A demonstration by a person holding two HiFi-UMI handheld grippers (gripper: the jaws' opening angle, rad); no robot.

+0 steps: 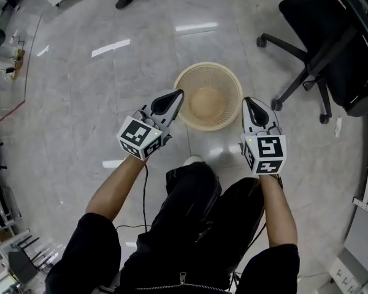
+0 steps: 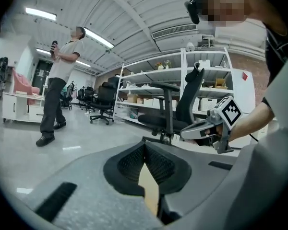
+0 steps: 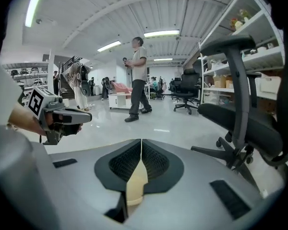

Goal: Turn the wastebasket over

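Fingers of left gripper [image 1: 178, 95] and right gripper [image 1: 247, 102] pinching opposite sides of basket [image 1: 224, 81] rim, mouth up, forearms extended forward

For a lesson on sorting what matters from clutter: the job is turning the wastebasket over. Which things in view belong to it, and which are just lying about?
Belong to the job:
- wastebasket
- left tongs, shut on its rim
- right tongs, shut on its rim

Just about:
- black office chair
- standing person
- white shelving
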